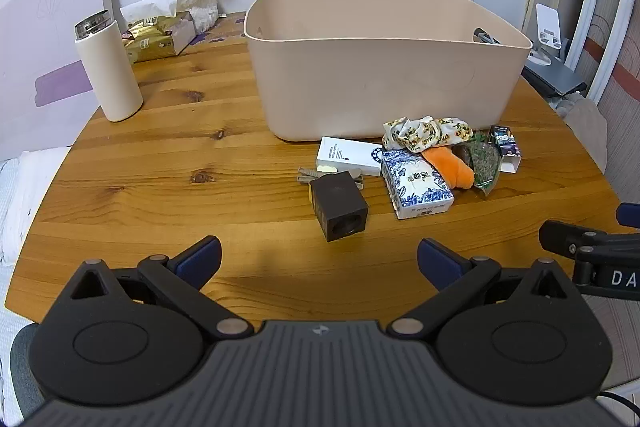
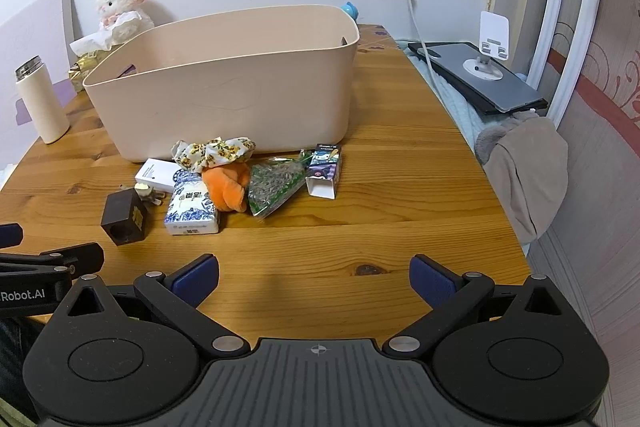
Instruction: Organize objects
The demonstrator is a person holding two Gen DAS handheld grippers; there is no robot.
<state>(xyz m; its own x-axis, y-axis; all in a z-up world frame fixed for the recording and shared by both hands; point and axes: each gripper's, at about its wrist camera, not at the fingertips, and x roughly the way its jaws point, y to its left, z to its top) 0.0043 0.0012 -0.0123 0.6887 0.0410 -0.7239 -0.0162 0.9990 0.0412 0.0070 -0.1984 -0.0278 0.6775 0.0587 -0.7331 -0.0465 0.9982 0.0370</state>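
Only the right wrist view shows the laptop (image 2: 476,77) beside the table (image 2: 392,155).

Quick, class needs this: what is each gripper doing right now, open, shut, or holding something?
Left gripper: open, holding nothing, above the table.
Right gripper: open, holding nothing.

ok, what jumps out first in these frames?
The big beige bin at the middle of the wooden table, with small clutter heaped against its front: an orange plush, a blue-patterned tissue pack, a dark cube. Both grippers hover open near the table's front edge.
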